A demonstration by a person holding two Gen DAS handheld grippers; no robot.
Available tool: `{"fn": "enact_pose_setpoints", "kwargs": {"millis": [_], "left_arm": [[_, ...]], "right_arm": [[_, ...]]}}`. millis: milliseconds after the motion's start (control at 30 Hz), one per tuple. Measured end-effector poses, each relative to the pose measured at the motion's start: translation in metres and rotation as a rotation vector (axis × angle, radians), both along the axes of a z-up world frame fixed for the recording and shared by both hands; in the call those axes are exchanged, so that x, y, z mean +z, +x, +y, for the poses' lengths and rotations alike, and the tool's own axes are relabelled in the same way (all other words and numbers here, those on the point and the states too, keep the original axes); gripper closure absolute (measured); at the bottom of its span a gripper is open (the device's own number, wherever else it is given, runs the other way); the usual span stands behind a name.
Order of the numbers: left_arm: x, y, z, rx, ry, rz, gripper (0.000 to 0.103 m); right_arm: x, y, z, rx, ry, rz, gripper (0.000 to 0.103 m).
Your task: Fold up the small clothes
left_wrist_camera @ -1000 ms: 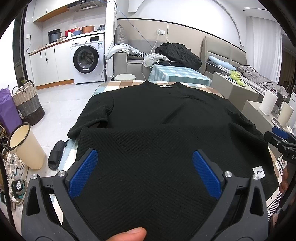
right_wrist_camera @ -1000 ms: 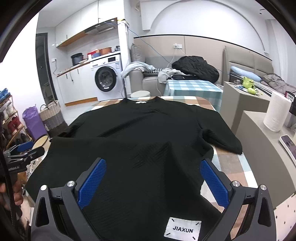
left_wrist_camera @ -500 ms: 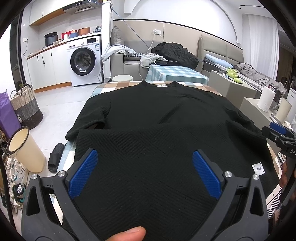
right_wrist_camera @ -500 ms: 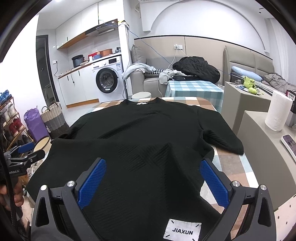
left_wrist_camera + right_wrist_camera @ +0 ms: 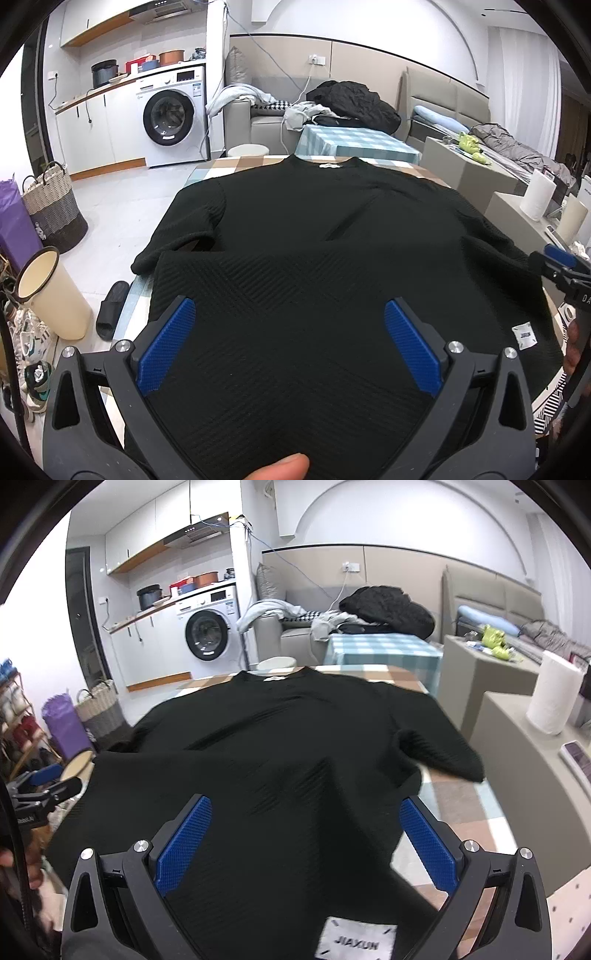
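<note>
Here, in the left wrist view, the left gripper (image 5: 288, 347) had its 2 blue fingers (image 5: 166, 345) spread wide above the near part of the black top (image 5: 295, 229); nothing was pinched between them, though a fingertip (image 5: 280, 468) showed at the bottom edge over the cloth. The top lay spread on the checked worktop (image 5: 236, 164), collar at the far end, its near part doubled over the body. A sleeve (image 5: 184, 225) hung past the worktop's left edge, so a pull on the hem could probably drag it off or skew the fold. A small white tag (image 5: 524, 335) sat near the right edge; its print was too small to read. The right gripper (image 5: 557, 264) showed at the far right.

In the right wrist view, the right gripper (image 5: 306, 843) was likewise wide apart with the cloth lying loose between the fingers, held by neither. The picture was blurred, hinting at quick motion; a fast lift could wrinkle the ribbed cloth or slip off the hem. The white patch (image 5: 356, 941) read "JIAXUN", seen upside down.
</note>
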State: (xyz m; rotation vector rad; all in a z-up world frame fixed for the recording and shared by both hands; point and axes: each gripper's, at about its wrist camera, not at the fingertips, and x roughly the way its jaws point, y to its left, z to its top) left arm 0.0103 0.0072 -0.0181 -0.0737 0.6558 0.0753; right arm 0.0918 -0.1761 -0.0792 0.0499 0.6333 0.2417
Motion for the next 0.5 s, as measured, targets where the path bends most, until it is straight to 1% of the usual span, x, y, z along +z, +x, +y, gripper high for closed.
{"fn": "enact_pose_setpoints", "kwargs": {"millis": [100,200,367,500], "left_arm": [[-0.005,0.005,0.003,0.006,-0.001,0.013,0.001],[-0.008,0.009,0.006,0.011,-0.008,0.021,0.001],[-0.009,0.012,0.016,0.019,-0.013,0.023,0.001],[-0.002,0.013,0.028,0.032,-0.024,0.006,0.001]], "right_arm": [[0.001,-0.002,-0.002,-0.015,-0.012,-0.005,0.000],[0.003,-0.002,-0.004,-0.025,0.000,-0.011,0.000],[0.003,0.002,-0.011,-0.028,0.060,0.005,0.000],[0.001,0.010,-0.020,-0.047,0.119,0.035,0.000]]}}
